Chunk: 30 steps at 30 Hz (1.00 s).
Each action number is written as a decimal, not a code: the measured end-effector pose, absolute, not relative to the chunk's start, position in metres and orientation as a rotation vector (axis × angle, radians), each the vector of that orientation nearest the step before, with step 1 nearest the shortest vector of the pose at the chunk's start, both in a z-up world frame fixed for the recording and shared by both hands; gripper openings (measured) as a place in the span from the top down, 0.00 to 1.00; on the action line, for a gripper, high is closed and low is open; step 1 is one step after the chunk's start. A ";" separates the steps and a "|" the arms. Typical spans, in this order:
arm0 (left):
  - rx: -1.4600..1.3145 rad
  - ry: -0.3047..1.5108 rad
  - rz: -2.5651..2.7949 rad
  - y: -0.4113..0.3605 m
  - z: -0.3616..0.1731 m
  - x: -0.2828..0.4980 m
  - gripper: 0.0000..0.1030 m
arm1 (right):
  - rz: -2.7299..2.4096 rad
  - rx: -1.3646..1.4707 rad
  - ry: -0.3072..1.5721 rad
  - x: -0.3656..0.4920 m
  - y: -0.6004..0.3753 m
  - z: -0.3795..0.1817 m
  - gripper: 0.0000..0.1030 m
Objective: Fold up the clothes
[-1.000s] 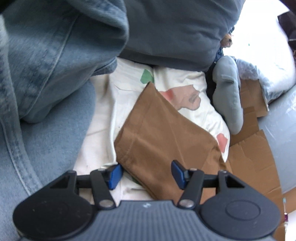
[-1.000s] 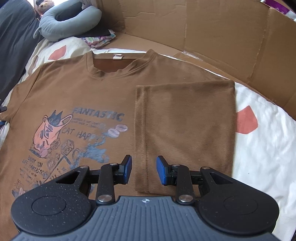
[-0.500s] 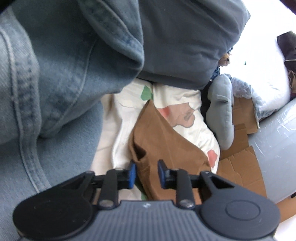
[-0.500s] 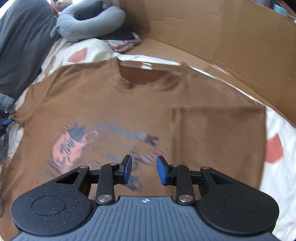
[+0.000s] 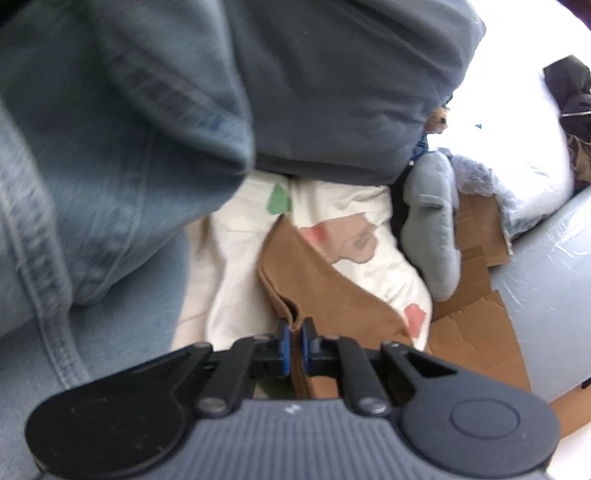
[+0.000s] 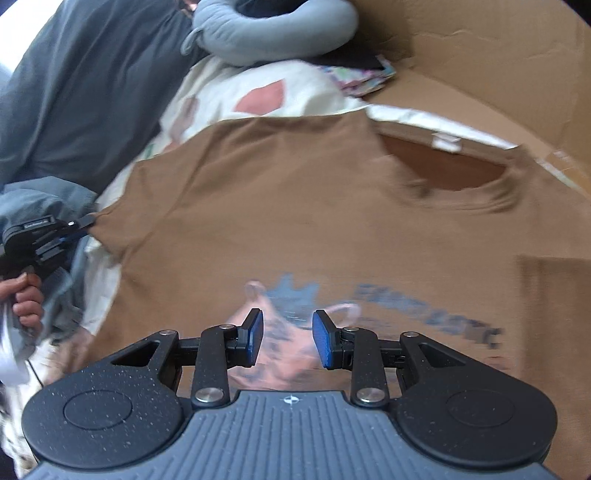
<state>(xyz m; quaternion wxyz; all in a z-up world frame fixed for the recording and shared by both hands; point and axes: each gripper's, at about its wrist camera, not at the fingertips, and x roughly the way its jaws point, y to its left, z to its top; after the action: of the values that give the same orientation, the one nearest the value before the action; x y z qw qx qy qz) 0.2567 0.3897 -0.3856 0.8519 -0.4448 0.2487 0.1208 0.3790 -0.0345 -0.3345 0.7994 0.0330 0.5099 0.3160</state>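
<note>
Cream bedding [image 6: 221, 88] printed with pink and green patches covers the surface, with cardboard [image 6: 480, 55] standing along its far side and a grey neck pillow [image 6: 273, 26] lying at the head of it beside a dark grey blanket [image 6: 85, 85]. Spread flat across the bedding is a brown T-shirt [image 6: 277, 206], front up, its neckline [image 6: 443, 173] with a white label toward the cardboard and a blurred blue and pink cartoon print [image 6: 369, 306] across the chest; one side of the shirt is already folded in over the body at the right edge of the right wrist view. The left gripper [image 5: 292, 345] has its blue pads closed tight on the edge of the shirt's sleeve [image 5: 295, 273], the brown cloth pinched between them and bunched into a small ridge just ahead of the tips; its jaws have just been closing on that cloth. In the right wrist view that same gripper shows at the left edge, gripping the sleeve tip, with a hand [image 6: 27, 299] wrapped around its handle. Blue denim [image 5: 92, 166] fills the left of the left wrist view. The right gripper [image 6: 288, 338] hovers above the printed chest with its jaws partly apart and nothing between them.
</note>
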 end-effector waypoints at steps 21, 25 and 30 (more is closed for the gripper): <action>-0.885 0.517 0.101 0.379 -0.366 0.265 0.94 | 0.751 0.488 1.243 0.360 0.099 -0.392 0.84; -0.843 0.528 0.065 0.374 -0.361 0.266 0.94 | 0.724 0.594 1.263 0.354 0.107 -0.404 0.85; -0.802 0.546 0.002 0.363 -0.356 0.266 0.94 | 0.674 0.714 1.267 0.349 0.111 -0.418 0.85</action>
<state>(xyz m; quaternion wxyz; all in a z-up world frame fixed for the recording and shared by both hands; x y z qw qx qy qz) 0.2663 0.3631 -0.3564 0.8847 -0.3854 0.2623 0.0010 0.3486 0.1106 -0.4178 0.6955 0.3200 0.5680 0.3022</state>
